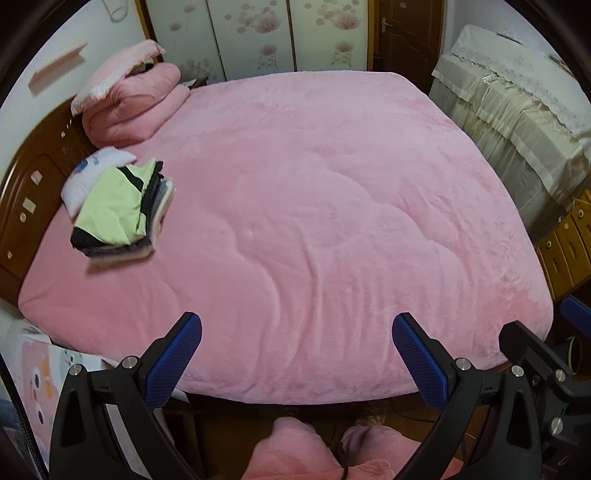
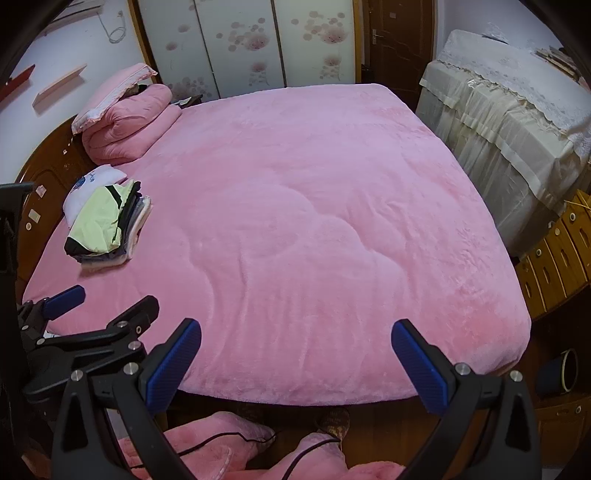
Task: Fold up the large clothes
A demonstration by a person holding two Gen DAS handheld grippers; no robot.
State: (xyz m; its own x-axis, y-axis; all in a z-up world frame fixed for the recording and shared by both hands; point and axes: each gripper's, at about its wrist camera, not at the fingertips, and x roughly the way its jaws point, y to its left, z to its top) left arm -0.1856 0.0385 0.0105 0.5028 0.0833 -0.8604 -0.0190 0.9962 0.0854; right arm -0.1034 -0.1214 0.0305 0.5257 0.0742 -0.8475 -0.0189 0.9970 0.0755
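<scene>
Two grippers are in view, and both stand with their jaws spread wide and nothing between the blue pads. The left gripper [image 1: 297, 354] hovers over the near edge of the bed; the right gripper [image 2: 295, 360] hangs just beside it, over the same edge.

One stack of folded clothes [image 1: 122, 210] lies on the pink bedspread [image 1: 314, 206], far ahead of the left gripper's jaws and well off to their left, close to the wooden headboard [image 1: 33, 192]. From the right gripper it sits still further left of the jaws. The top piece is light green with black trim; under it show several darker and paler layers, too tightly stacked to count. The stack's long axis runs from near-left to far-right, slanting toward the headboard end, and its layered edges face the middle of the bed.

One white pillow [image 1: 92, 173] with a blue print lies just behind the stack, touching it. One folded pink quilt [image 1: 129, 107] sits further ahead along the headboard, with one pink pillow [image 1: 118, 70] leaning on top.

Beyond the jaws, at the far end of the room, stand three flowered wardrobe panels [image 1: 255, 33] and one dark wooden door [image 1: 406, 33]. To the right of the jaws is one piece of furniture under a cream lace cover [image 1: 517, 110]. Below the jaws, on the floor, pink fleece-clad legs [image 2: 229, 443] show, two of them, with a black cable [image 2: 221, 441] crossing them.
</scene>
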